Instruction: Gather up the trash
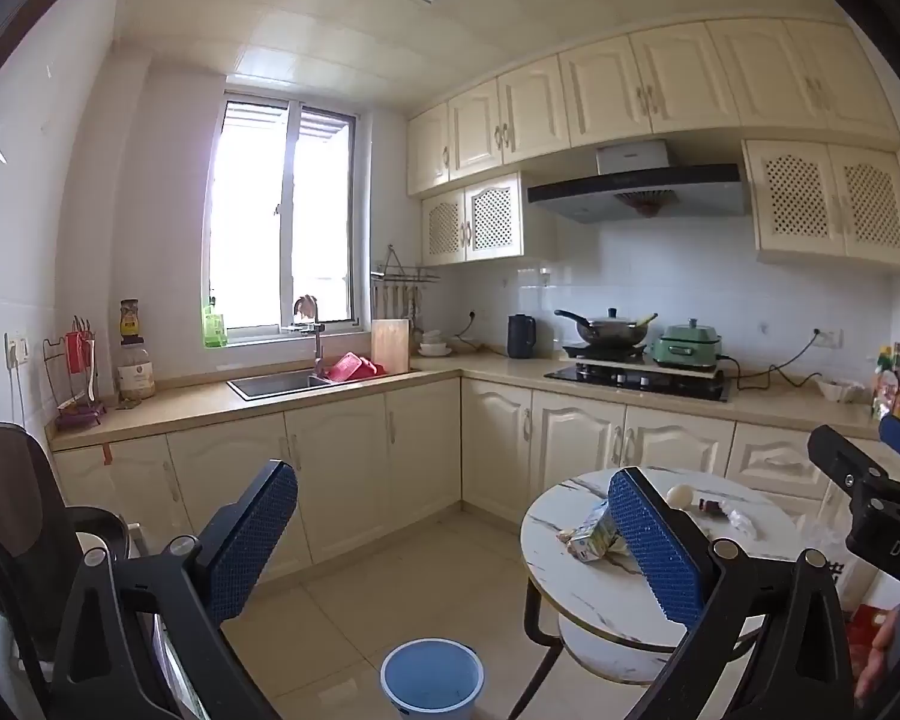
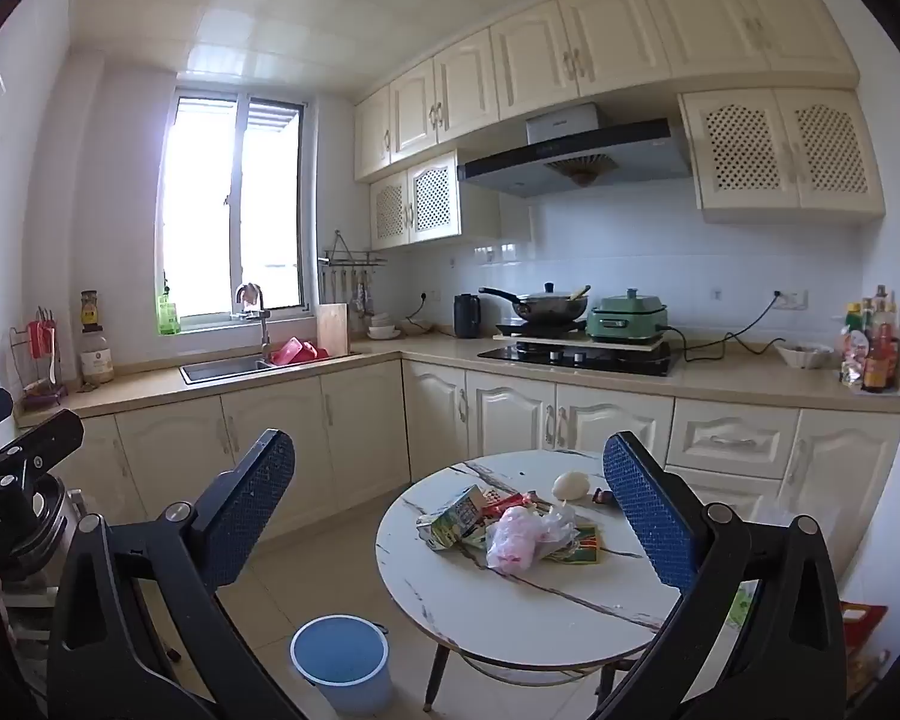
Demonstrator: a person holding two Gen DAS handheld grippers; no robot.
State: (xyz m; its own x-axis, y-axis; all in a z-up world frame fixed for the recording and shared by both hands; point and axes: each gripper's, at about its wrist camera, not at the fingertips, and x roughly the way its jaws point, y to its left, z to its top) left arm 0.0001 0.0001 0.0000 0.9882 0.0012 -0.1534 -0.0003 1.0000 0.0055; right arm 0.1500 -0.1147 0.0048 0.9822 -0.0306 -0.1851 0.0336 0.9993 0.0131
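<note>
Trash (image 2: 513, 531) heaped on round table (image 2: 510, 612), ahead between my right tongs' (image 2: 450, 516) released jaws | left tongs (image 1: 453, 540) likewise released, empty | blue bucket (image 2: 341, 660) low, left of table | I'd descend on the pink bag, clench gently.

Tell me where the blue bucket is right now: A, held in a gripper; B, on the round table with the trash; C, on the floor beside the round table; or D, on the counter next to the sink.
C: the blue bucket stands on the tiled floor beside the round table, with the trash still lying on the tabletop.
</note>
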